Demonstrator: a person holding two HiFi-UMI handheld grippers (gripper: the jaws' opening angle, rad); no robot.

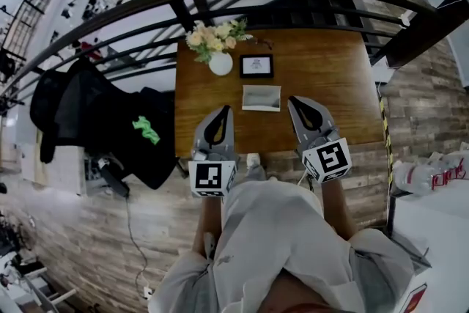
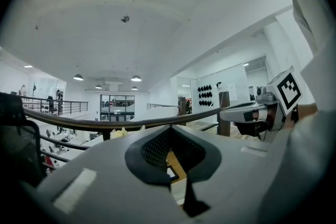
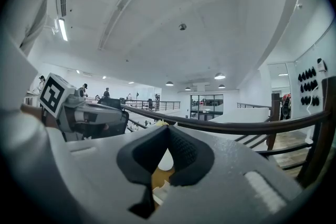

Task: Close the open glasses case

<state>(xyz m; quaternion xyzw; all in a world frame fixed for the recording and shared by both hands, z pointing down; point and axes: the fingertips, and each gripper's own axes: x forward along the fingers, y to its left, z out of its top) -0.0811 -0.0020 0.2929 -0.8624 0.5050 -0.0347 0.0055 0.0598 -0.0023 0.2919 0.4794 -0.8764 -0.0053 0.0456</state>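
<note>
Left gripper (image 1: 226,111) and right gripper (image 1: 292,101), both pressed together and empty, hover near the open glasses case (image 1: 261,97) on the table (image 1: 337,77); one should probably brace it, the other fold it closed.

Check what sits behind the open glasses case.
A black-framed picture stands right behind the glasses case, a white vase of flowers to its left. Nothing covers them; the picture's print is unreadable.

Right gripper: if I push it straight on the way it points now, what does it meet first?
Likely the white vase, seen dead ahead past the shut jaws of the right gripper. The glasses case lies lower, to its left. Height is unclear, so it might pass above the vase.
</note>
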